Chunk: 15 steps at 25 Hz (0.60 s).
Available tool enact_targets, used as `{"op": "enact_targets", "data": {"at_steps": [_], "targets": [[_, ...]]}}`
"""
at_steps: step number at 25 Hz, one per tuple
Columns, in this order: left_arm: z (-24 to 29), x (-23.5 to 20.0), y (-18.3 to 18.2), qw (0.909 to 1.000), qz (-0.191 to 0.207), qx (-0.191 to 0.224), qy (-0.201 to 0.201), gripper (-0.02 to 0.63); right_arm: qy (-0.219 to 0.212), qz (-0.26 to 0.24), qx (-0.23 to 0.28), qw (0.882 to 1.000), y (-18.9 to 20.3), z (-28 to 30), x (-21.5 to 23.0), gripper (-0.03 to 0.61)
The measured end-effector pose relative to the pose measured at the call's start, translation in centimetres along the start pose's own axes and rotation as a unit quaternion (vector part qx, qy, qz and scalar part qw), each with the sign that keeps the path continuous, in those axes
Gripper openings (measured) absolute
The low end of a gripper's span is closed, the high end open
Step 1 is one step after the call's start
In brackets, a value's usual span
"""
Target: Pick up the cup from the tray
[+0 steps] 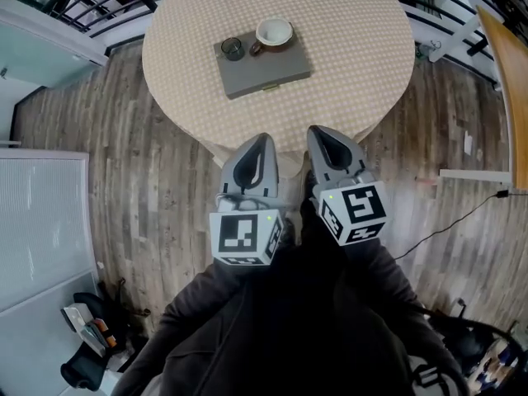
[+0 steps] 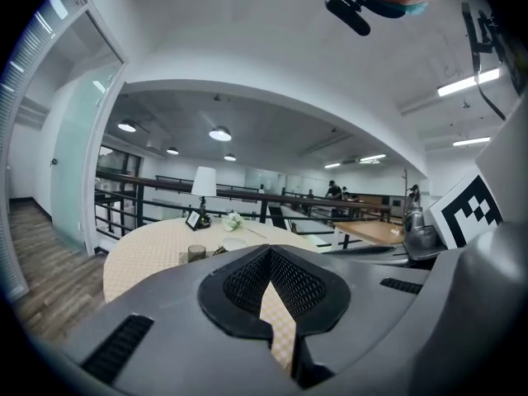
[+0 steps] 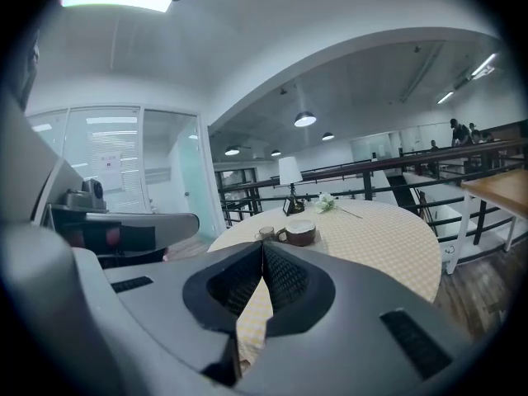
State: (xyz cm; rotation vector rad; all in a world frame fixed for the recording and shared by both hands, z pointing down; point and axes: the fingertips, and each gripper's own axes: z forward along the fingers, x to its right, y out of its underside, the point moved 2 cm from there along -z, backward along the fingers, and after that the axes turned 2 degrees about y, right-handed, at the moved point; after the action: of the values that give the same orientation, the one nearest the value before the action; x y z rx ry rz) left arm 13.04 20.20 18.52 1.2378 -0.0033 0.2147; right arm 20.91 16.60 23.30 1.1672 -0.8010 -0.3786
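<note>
While we hover short of the table [image 1: 355, 97]: both grippers sit low in the middle of the head view, over the wooden floor [image 1: 148, 188], well apart from anything worth grabbing.
Left gripper [image 2: 270, 254]: jaws pressed together, nothing between them.
Right gripper [image 3: 262, 250]: same story, jaws together and empty.
Tray [image 1: 276, 71]: a grey slab lying on the table, upper middle of the head view.
Cup [image 1: 274, 33]: brown outside, pale inside, upright at the tray's upper right corner. That's our target, and we haven't touched it.
Glass [image 1: 233, 49]: a small dark tumbler on the same tray, just beside the cup on its left.
Handle: it seems to point toward the glass, so we reckon that gap is tight.
Risk one: if we arrive with the jaws together, we shove the cup instead of straddling it, and it sits near the tray's edge.
Risk two: a jaw sliding into that tight gap could knock the glass over.
Risk three: with two vessels side by side, we could close on the wrong one.
</note>
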Motion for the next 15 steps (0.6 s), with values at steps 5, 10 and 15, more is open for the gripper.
{"op": "enact_targets", "data": {"at_steps": [5, 10, 15], "targets": [[4.1, -1.0, -1.2, 0.9998, 0.006, -0.008, -0.020, 0.003, -0.020, 0.007, -0.003, 1.000, -1.1, 3.5, 2.9, 0.008], [7.8, -1.3, -2.9, 0.9992, 0.017, -0.005, -0.035, 0.003, -0.040, 0.004, 0.003, 0.999, -2.9, 6.5, 5.5, 0.008], [10.3, -1.0, -4.7, 0.9982, 0.034, 0.007, -0.050, 0.003, -0.056, 0.000, 0.023, 0.998, -5.1, 8.2, 8.1, 0.008]]}}
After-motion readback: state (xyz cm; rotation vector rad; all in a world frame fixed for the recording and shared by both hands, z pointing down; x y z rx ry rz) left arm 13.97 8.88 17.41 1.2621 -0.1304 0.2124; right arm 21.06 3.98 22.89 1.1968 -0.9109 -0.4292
